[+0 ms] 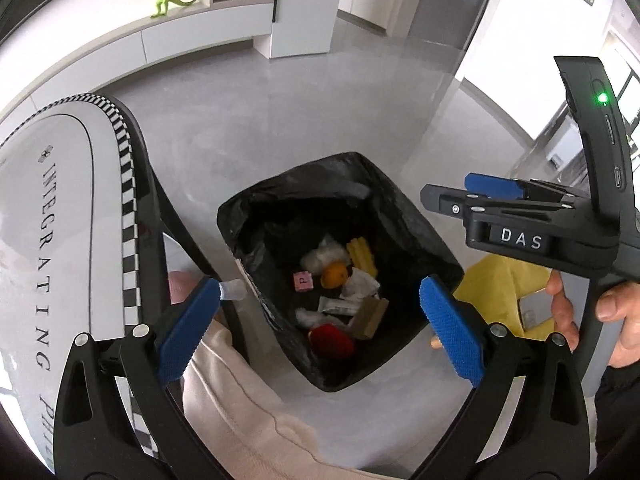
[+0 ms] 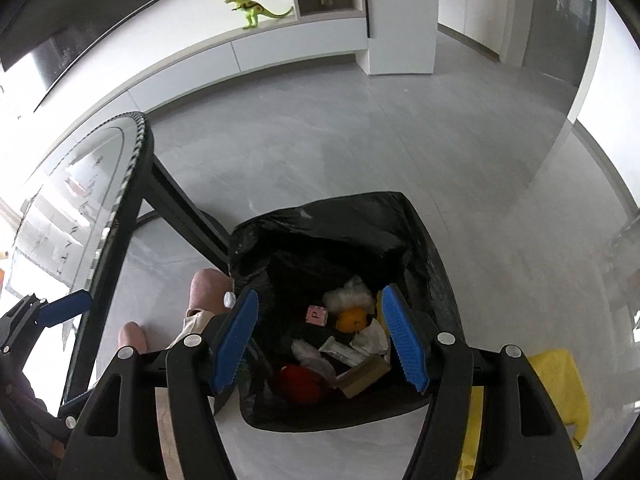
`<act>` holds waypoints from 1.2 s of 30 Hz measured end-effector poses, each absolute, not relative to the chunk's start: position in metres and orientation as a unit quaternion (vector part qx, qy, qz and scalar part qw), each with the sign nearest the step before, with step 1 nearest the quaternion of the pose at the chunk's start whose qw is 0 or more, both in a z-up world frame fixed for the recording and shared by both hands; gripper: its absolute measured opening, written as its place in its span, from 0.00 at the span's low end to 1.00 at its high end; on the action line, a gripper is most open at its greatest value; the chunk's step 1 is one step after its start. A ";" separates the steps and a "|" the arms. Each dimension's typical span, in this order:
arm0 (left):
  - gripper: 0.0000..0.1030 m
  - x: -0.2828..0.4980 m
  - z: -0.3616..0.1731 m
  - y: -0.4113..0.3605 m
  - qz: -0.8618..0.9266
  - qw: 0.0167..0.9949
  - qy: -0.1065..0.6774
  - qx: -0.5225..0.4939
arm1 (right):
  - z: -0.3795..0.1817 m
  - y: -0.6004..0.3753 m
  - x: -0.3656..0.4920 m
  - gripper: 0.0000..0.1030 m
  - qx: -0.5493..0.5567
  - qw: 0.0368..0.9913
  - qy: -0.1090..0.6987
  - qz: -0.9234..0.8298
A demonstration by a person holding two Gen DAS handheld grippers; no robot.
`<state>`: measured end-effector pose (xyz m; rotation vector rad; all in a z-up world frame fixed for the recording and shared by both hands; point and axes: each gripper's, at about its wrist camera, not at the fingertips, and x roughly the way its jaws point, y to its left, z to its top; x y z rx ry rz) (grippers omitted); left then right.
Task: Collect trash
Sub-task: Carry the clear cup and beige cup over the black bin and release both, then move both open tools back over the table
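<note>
Drop step: your left gripper (image 1: pixel 320 328) and right gripper (image 2: pixel 318 340) hang released, empty, over the black-lined trash bin (image 1: pixel 404 184); next, fetch more from the counter (image 1: pixel 60 208) at 9 o'clock.

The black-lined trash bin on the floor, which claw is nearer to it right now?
Right, as far as these views show. The right claw hangs open directly above the trash bin. The left claw, also open, sits farther back near the glass table.

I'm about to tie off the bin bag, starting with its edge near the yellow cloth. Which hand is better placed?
Probably the right. The right gripper hangs open on that side of the bag, above the yellow cloth. The left gripper, also open, sits nearer the table.
</note>
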<state>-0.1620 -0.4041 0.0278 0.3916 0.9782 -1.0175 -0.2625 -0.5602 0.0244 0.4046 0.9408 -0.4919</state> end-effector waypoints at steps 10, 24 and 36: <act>0.94 -0.144 0.048 -0.348 -0.431 0.780 0.430 0.148 | 0.053 -0.509 -0.229 0.69 0.157 0.869 0.431 -0.187; 0.94 -0.089 0.067 -0.203 -0.302 0.851 0.422 0.076 | 0.076 -0.380 -0.146 0.84 0.090 0.900 0.421 -0.065; 0.94 -0.062 0.070 -0.096 -0.195 0.886 0.420 0.027 | 0.073 -0.281 -0.090 0.84 0.045 0.902 0.430 0.019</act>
